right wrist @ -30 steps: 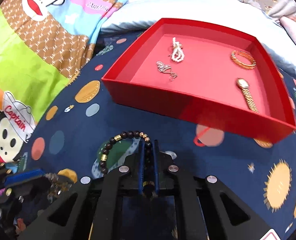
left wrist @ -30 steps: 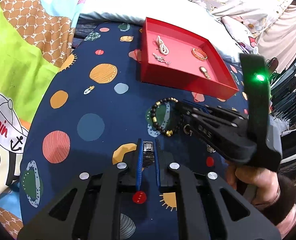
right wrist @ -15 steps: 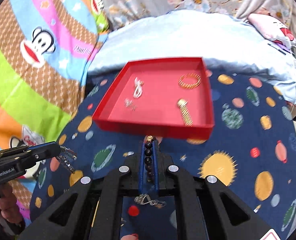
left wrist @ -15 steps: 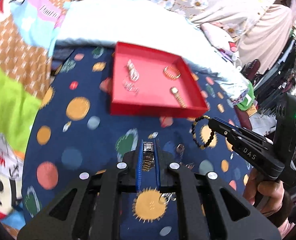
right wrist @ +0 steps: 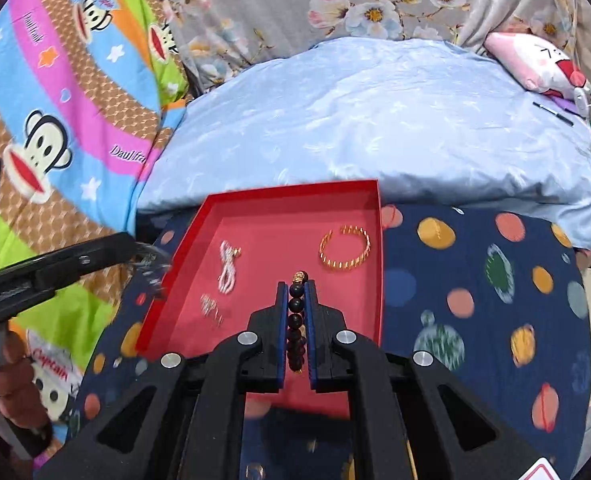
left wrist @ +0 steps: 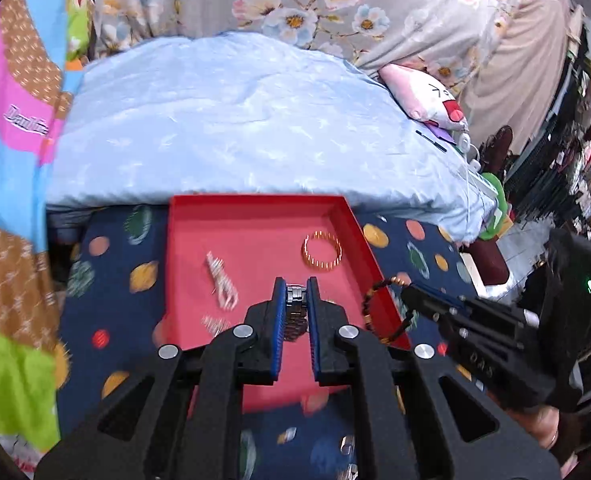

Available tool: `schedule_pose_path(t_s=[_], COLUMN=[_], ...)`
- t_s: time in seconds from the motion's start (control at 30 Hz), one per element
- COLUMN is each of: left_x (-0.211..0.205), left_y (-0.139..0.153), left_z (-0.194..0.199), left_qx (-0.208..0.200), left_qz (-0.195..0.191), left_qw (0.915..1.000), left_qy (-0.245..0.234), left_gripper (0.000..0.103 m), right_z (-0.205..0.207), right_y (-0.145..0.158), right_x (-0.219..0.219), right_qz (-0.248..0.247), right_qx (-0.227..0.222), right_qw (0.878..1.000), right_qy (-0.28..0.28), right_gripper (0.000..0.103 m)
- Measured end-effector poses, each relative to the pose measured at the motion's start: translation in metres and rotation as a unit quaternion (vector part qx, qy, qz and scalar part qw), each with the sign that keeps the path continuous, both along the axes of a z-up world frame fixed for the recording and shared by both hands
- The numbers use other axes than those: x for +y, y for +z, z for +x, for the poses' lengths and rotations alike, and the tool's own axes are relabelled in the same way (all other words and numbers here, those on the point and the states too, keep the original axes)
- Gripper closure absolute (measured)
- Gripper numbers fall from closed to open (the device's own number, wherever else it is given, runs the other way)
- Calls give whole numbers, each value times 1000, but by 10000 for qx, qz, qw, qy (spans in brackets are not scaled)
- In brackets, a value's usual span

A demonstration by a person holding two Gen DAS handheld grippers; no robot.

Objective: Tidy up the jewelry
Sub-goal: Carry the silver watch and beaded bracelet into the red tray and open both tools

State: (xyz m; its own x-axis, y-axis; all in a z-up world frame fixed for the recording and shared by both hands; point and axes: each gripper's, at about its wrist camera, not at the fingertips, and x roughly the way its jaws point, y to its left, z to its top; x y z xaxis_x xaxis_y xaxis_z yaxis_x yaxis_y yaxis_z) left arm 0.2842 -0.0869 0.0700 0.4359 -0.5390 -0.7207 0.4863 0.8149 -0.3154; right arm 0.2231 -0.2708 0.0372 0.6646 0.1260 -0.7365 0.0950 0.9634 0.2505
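A red tray (left wrist: 255, 208) (right wrist: 379, 248) lies on the planet-print cloth. In it are a gold bangle (left wrist: 322, 250) (right wrist: 345, 250), a white pearl strand (left wrist: 221, 282) (right wrist: 227, 266) and a small silver piece (left wrist: 215, 323) (right wrist: 211, 306). My left gripper (left wrist: 295, 286) is shut on a silver watch (left wrist: 295, 308) and holds it over the tray. My right gripper (right wrist: 295, 286) is shut on a black bead bracelet (right wrist: 297, 320) over the tray's near part. The bracelet (left wrist: 379, 312) hangs from the right gripper (left wrist: 409, 294) by the tray's right wall.
A pale blue quilt (left wrist: 235, 128) (right wrist: 375, 120) rises just behind the tray. A bright cartoon blanket (right wrist: 55, 120) lies to the left. A pink plush (left wrist: 427, 96) sits at the far right. The cloth (right wrist: 475, 280) extends right of the tray.
Both grippers have lifted off the cloth and moved forward to hang over the red tray, each still holding its piece: the watch in the left, the bead bracelet in the right.
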Motion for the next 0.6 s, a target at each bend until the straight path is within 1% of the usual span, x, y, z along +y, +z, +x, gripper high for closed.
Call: schedule_pose_path(t_s=[0.07,0.13,0.2,0.3,0.4,0.5,0.53,0.57,0.6], left_x=[-13,-24,-33,-43,-45,-44,-41,-40,-39], left_y=[-14,-25,-35,-59,-76,-82,-81,-80,-78], left_z=[21,33,44,64,78,90,93,97,98], left_qx=[228,348,397,544,546,429,392,320,235], left_qz=[-98,-82,16,234,427,506,504,558,623], left_qw=[9997,9993,9992,9982,9975,9972,9971,9967,9960], left_qy=[-43,-90,-66,9,140,343,412,504,594], left_gripper=[93,93,93,93,93,93,90,83,79], right_z=[13,24,32,44,54,60,60,60,60], right_y=[-7,-16,-25,-38,-49,-56,-56,-55,-53], right_x=[-2,-2,-3,-3,-3,-4,-4,-5,-5], right_qz=[45,-1,-21,-137,-267,-354,-453,-517,-574], right_qx=[78,155,229,353,440,480,436,374,336], right_qw=[10000,9999,9997,9993,9987,9982,9980,9979,9977], right_qy=[25,65,89,73,46,25,-33,-76,-112], right_gripper=[96,96,96,96,96,96,95,93,90])
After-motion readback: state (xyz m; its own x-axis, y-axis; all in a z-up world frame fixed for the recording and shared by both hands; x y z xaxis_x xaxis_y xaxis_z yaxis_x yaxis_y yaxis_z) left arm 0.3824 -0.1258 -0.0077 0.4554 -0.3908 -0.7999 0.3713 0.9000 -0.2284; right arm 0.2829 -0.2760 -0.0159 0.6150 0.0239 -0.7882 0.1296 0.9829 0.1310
